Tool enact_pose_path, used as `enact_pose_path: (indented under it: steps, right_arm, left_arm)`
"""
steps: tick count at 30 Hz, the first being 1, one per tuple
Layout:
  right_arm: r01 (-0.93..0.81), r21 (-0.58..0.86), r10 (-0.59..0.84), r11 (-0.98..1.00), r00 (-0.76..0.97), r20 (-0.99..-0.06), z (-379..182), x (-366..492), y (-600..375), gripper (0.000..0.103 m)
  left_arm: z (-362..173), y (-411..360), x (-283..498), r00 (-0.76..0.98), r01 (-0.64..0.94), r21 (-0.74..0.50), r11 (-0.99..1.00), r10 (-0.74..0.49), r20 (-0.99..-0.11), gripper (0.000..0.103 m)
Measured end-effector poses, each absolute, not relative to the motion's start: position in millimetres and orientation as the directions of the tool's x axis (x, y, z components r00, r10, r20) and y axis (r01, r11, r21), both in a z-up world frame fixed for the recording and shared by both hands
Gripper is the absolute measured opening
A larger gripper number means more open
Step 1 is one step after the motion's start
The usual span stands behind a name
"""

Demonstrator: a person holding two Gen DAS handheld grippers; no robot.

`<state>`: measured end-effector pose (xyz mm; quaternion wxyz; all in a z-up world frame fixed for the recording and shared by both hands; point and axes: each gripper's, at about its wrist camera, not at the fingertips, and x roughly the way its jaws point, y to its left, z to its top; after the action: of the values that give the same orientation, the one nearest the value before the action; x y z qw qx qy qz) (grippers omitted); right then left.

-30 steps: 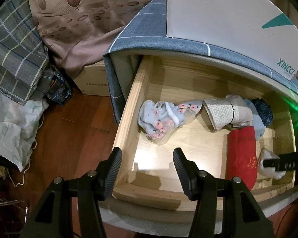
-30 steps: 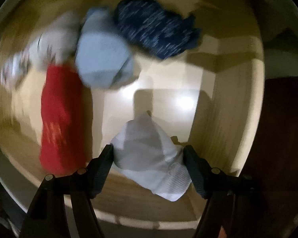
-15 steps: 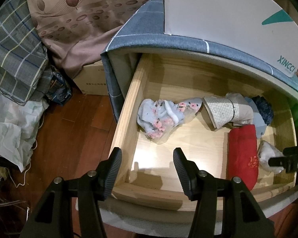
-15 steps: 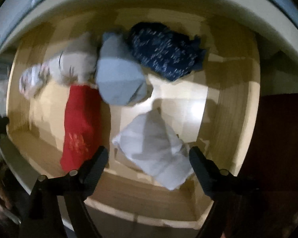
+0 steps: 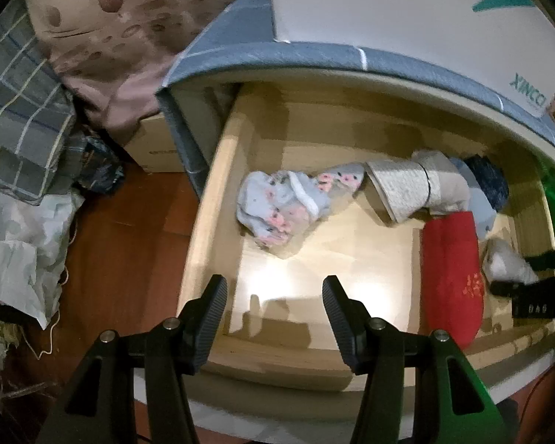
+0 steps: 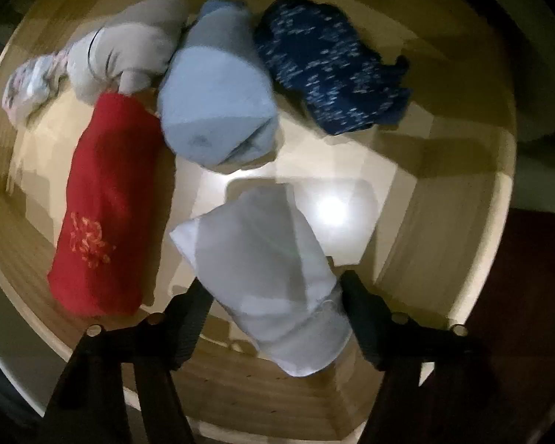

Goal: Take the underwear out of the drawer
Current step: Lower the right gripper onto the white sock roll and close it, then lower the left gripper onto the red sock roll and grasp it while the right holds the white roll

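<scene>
The right gripper (image 6: 273, 296) has its fingers (image 6: 188, 318) spread apart with the white folded underwear (image 6: 266, 270) lying directly between them; whether the pads touch the cloth at its sides I cannot tell, but they are not pressed in on it. The white piece's long axis runs from the near end, down between the fingers, away and slightly left toward the drawer's middle, so the fingers straddle its width, not its length. It rests on the drawer floor by the front right corner, close to the front wall (image 6: 262, 399). Just beside it on the left lies a red roll (image 6: 107, 203), parallel to it; beyond are a pale blue bundle (image 6: 214, 111) and a dark blue speckled one (image 6: 329, 66), both clear of the fingers.

The left gripper (image 5: 273, 296) hangs with its fingers (image 5: 212, 307) also apart and holding nothing, above the drawer's front left part, where the wooden floor (image 5: 333, 259) is bare. A floral pair (image 5: 288, 203) lies ahead of it, well apart from the white piece (image 5: 507, 262). The right hand is plainly nearer; a straight closing looks enough.
</scene>
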<state>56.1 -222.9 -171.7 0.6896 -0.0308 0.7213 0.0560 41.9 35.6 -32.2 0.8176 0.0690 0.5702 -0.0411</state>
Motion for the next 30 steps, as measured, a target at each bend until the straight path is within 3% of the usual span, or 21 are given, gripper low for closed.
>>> enact_pose_path:
  steps: [11,17,30]
  right_arm:
    - [0.036,0.077,0.077,0.996,0.015,-0.997,-164.1,32.8,-255.7,0.055]
    - [0.027,0.087,0.086,0.996,0.039,-0.996,-164.9,12.7,-252.9,0.055]
    - [-0.012,0.069,0.069,0.998,0.057,-0.996,-174.7,-10.8,-233.9,0.056]
  left_arm:
    - [-43.1,21.9,43.5,0.272,0.223,0.039,0.974,-0.024,-0.962,0.055]
    - [-44.4,2.2,46.2,0.164,0.212,-0.14,0.967,-0.176,-0.971,0.055]
    - [-53.2,-81.9,56.7,0.01,0.286,-0.256,0.923,-0.27,-0.963,0.055]
